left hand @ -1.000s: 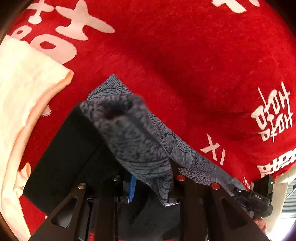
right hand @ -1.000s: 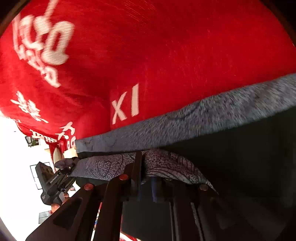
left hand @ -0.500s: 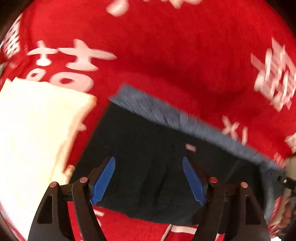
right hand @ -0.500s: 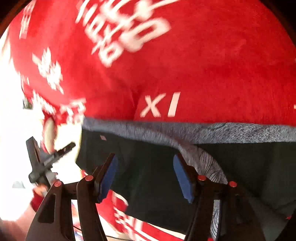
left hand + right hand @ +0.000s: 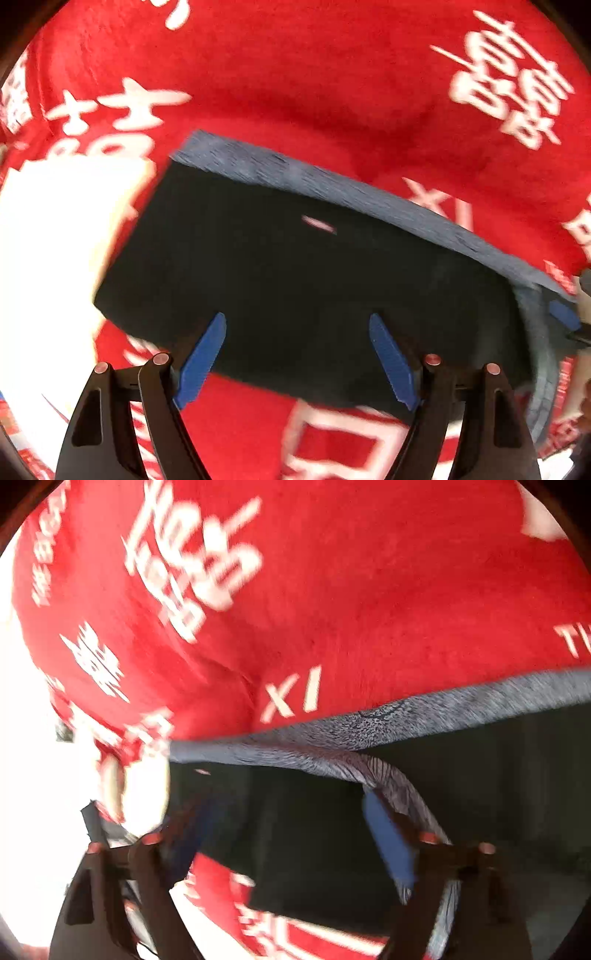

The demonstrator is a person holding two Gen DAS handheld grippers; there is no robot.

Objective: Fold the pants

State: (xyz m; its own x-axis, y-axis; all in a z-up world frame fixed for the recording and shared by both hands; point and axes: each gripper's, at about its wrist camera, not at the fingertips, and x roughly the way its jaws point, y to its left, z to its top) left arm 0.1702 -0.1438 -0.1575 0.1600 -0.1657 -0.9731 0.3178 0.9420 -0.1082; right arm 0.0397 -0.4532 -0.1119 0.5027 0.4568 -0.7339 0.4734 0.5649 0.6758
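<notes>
Between the blue pads of our left gripper [image 5: 297, 326], whose fingers stand spread wide, we see only the dark face of the pants [image 5: 295, 280]; nothing is pinched. The pants lie folded into a dark block just ahead of and partly beneath those fingertips, flat on the red blanket [image 5: 332, 92]. Along the far edge of the block a grey patterned band of the same garment shows, and it curves down around the block's right end. A small pale label sits on the dark cloth ahead of the pads. Off to the left of our left gripper a cream cloth [image 5: 55, 258] lies on the blanket, touching or just beside the pants' left end; blur keeps us from telling which. At the far right edge of this view a blue pad of our other tool peeks in beside the grey band.

From the right wrist, our right gripper [image 5: 291, 823] is also spread apart, holding nothing, though the picture is smeared. The pants [image 5: 480, 794] stretch ahead and to the right of it, and a grey fold rises just beside its right finger. Beyond the grey band the red blanket [image 5: 369, 590] carries white lettering, including "XI" just past the band.
</notes>
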